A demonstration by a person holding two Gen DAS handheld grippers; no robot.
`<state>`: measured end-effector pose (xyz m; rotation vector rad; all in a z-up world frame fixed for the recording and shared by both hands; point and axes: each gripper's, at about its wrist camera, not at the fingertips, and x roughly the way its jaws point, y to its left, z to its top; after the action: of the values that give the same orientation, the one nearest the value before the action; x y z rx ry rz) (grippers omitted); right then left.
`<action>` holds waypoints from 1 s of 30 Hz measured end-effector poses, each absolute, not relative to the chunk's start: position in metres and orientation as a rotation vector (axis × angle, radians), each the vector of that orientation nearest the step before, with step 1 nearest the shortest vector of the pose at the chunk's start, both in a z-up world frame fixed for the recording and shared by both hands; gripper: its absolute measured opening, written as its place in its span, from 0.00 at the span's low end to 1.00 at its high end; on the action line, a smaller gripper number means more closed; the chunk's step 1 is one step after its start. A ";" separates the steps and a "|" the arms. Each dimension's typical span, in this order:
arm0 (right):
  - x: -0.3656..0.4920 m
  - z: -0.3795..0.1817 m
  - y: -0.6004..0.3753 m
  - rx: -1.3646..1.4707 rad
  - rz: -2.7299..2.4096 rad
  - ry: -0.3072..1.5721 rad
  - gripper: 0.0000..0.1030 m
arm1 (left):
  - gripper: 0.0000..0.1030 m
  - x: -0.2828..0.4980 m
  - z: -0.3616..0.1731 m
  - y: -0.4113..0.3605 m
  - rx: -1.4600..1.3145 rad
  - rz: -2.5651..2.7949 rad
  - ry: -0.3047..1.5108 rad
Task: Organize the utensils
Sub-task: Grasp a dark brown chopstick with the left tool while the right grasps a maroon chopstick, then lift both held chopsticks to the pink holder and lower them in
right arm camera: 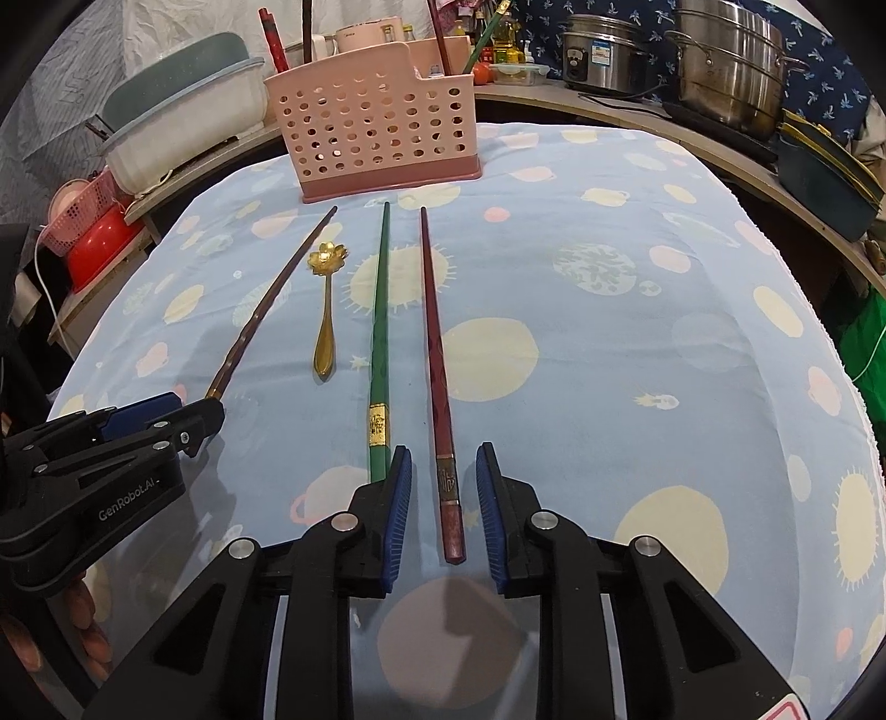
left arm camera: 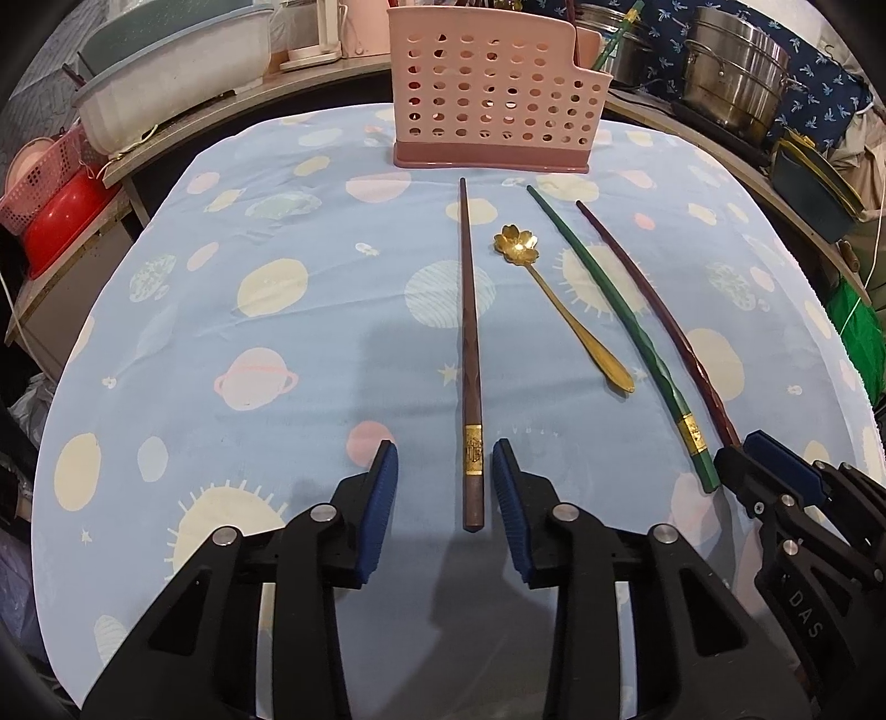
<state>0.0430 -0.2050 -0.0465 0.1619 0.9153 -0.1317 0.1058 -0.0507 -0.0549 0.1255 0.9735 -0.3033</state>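
Note:
A brown chopstick (left arm camera: 470, 354) lies on the planet-print cloth, its thick end between the open jaws of my left gripper (left arm camera: 446, 471). A gold flower spoon (left arm camera: 559, 302), a green chopstick (left arm camera: 620, 327) and a dark red chopstick (left arm camera: 659, 321) lie to its right. In the right wrist view my right gripper (right arm camera: 443, 476) is open around the thick end of the dark red chopstick (right arm camera: 437, 376), with the green chopstick (right arm camera: 379, 343), the spoon (right arm camera: 325, 310) and the brown chopstick (right arm camera: 266, 310) to the left. A pink perforated utensil holder (left arm camera: 493, 94) stands at the far edge.
The holder (right arm camera: 382, 138) has several chopsticks standing in it. Steel pots (right arm camera: 725, 66) and a rice cooker (right arm camera: 603, 52) stand at the back right. A white tub (left arm camera: 171, 72) and a red basin (left arm camera: 61, 221) sit at the left. The cloth (left arm camera: 277, 332) covers the table.

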 end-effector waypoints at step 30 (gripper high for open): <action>0.005 0.011 -0.210 0.183 -0.116 0.803 0.07 | 0.07 0.075 0.009 -0.023 0.052 -0.348 0.909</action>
<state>0.0046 -0.2096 0.0114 0.1834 0.8029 -0.1163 0.0747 -0.0225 0.0093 0.0524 0.9088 -0.3484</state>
